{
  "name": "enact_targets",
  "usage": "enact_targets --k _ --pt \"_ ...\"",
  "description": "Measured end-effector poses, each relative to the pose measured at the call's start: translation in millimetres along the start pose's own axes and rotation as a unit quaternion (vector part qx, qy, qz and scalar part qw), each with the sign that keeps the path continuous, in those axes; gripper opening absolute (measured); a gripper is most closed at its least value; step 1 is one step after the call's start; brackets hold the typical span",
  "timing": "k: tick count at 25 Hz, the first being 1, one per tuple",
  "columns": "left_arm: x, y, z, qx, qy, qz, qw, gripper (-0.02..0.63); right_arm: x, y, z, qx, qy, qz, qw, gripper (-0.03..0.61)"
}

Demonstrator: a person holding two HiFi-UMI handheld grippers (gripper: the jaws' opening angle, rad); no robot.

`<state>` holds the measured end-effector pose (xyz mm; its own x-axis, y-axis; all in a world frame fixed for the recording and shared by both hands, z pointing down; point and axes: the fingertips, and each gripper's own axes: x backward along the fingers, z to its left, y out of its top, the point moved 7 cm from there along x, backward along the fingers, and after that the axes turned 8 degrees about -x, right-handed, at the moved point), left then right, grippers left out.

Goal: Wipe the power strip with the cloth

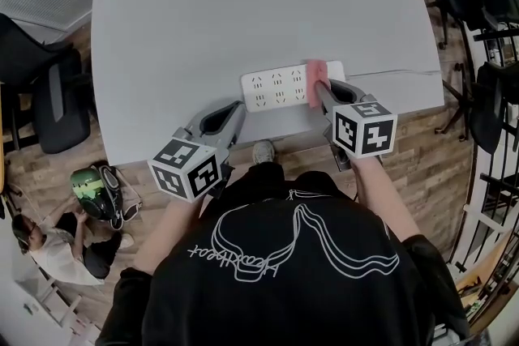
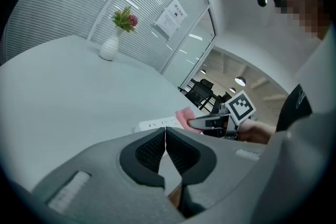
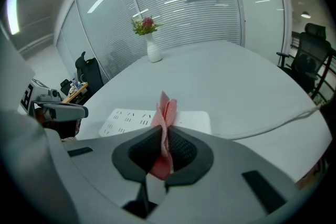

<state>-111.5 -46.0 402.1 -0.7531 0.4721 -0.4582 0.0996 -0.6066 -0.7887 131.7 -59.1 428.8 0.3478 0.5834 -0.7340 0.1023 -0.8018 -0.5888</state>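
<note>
The white power strip (image 1: pixel 278 86) lies flat close to the near edge of the grey tabletop (image 1: pixel 243 4), sockets facing up. And there's the right tool (image 1: pixel 319 90), jaws clamped on the pink cloth (image 1: pixel 315 74), with the cloth standing folded between them and reaching down onto the right part of the strip. The left tool (image 1: pixel 233 111) sits at the near edge, just beside the strip's left end, jaws pressed together with nothing between them. A white cable (image 1: pixel 397 72) runs from the strip's right end towards the right edge. A white vase (image 3: pixel 153 53) stands at the far edge.
</note>
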Motion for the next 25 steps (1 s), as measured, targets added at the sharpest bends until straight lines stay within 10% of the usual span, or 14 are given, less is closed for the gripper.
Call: enact_targets --k 25 --pt "14.1 0.9 6.3 0.006 0.016 -0.012 0.9998 0.014 24.4 10.6 -41.4 0.016 -0.075 -0.018 0.997 0.037"
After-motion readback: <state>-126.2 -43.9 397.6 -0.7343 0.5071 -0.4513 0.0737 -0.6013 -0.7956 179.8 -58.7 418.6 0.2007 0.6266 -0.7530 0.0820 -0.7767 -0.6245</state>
